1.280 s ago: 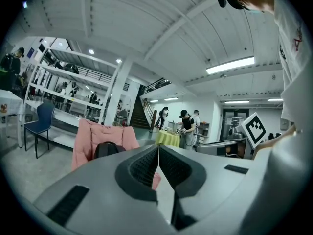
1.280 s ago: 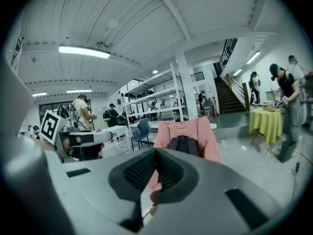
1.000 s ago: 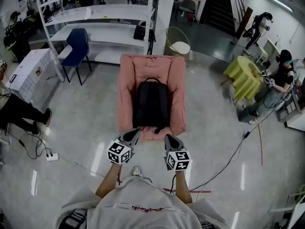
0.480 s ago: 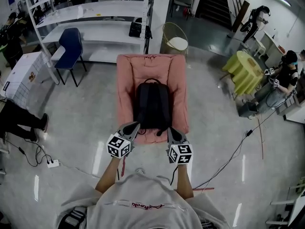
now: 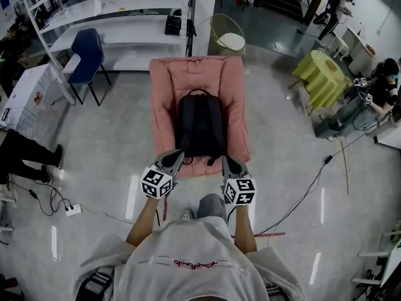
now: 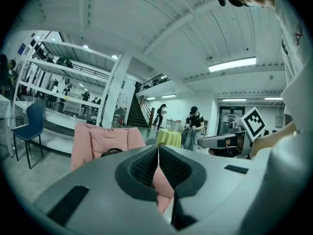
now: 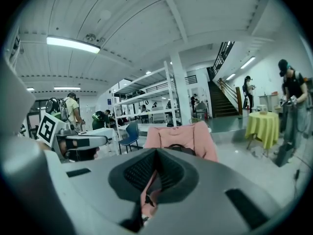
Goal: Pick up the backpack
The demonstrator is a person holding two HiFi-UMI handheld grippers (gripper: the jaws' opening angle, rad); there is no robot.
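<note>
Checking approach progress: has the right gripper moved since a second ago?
Yes: the right gripper has advanced over the pink chair's front edge, toward the backpack.

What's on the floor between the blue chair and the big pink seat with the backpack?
Nothing. The head view shows only bare grey floor between the blue chair and the pink seat.

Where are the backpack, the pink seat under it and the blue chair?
backpack (image 5: 200, 127), head view, middle of its black back panel.
pink seat (image 5: 195, 74), head view, bare cushion above the backpack.
blue chair (image 5: 89, 44), head view, its backrest.
</note>
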